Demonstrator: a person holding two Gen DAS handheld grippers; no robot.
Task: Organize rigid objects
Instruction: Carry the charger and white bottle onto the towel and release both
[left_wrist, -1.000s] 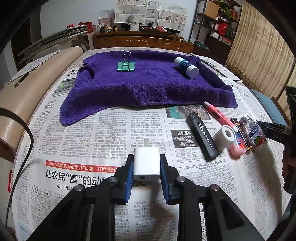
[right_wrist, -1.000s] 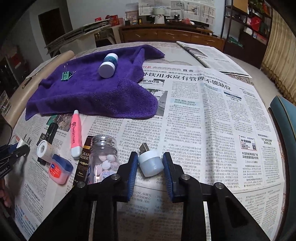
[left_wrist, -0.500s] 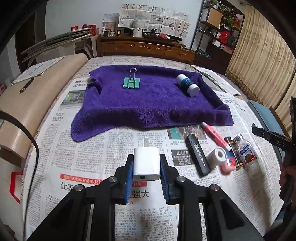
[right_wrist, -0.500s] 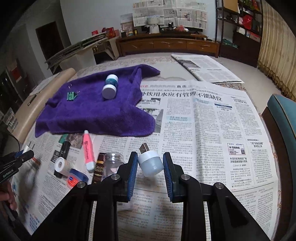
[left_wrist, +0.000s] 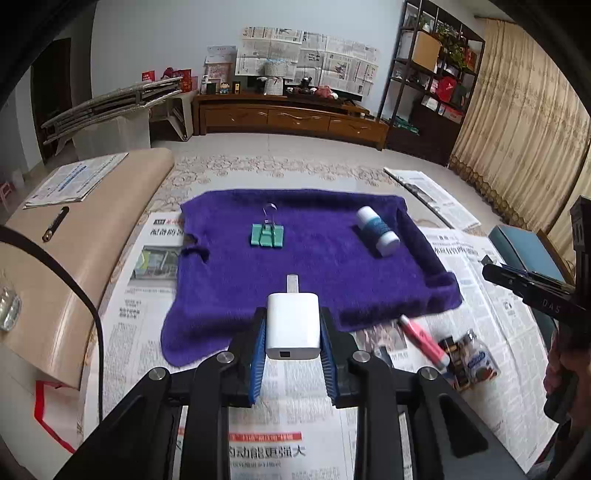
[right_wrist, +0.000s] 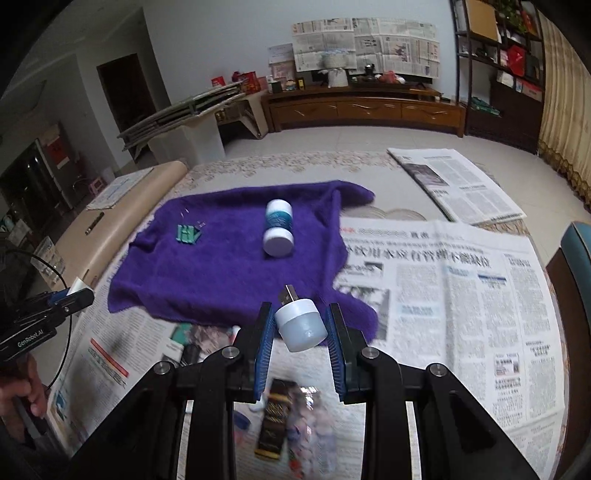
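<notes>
My left gripper (left_wrist: 292, 326) is shut on a white USB charger block (left_wrist: 293, 325), held in the air above the near edge of a purple towel (left_wrist: 314, 258). My right gripper (right_wrist: 301, 325) is shut on a small round white USB night light (right_wrist: 300, 323), held above the towel's near right corner (right_wrist: 236, 266). On the towel lie a green binder clip (left_wrist: 266, 235) and a white and blue bottle (left_wrist: 377, 230), also seen in the right wrist view as clip (right_wrist: 187, 233) and bottle (right_wrist: 279, 233).
On the newspaper-covered table (left_wrist: 147, 295) near the towel's front right lie a pink pen (left_wrist: 423, 340), a dark box and a small clear jar (left_wrist: 476, 360). A beige chair back (left_wrist: 74, 258) is at left. A teal chair (right_wrist: 576, 258) is at right.
Both grippers have risen and moved forward toward the towel, each still holding its object. The table items look farther below now.
</notes>
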